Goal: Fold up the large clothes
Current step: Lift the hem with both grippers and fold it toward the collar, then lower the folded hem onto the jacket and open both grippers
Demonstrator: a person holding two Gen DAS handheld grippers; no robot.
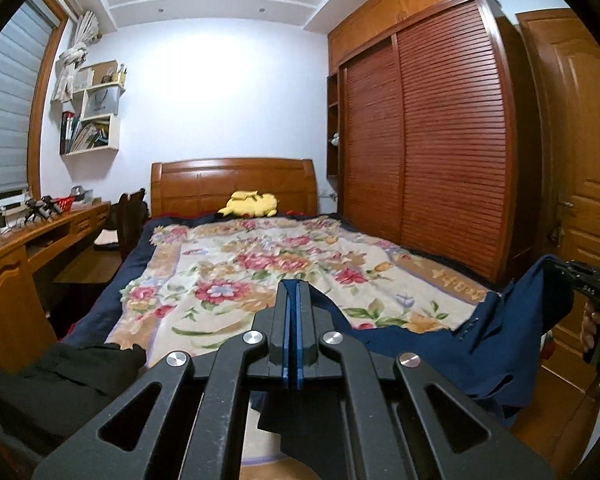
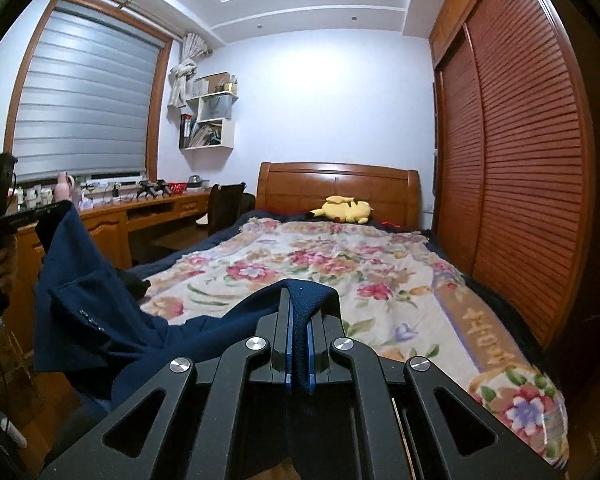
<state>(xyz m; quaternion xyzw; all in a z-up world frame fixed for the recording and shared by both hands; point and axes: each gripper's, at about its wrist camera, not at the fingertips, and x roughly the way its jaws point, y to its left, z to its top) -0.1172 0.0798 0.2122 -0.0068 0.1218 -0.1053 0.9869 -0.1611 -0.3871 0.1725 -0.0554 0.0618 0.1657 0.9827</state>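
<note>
a: status of the grips?
b: left gripper (image 1: 294, 284) is clamped on the navy garment (image 1: 496, 344), thin edge pinched between the pads. right gripper (image 2: 298, 294) is clamped on a thicker fold of the same cloth.
a: garment location?
b: it is held up between both, above the foot of the floral blanket (image 1: 260, 272), sagging in the middle. a black garment (image 1: 60, 384) is seen lying at the left corner.
</note>
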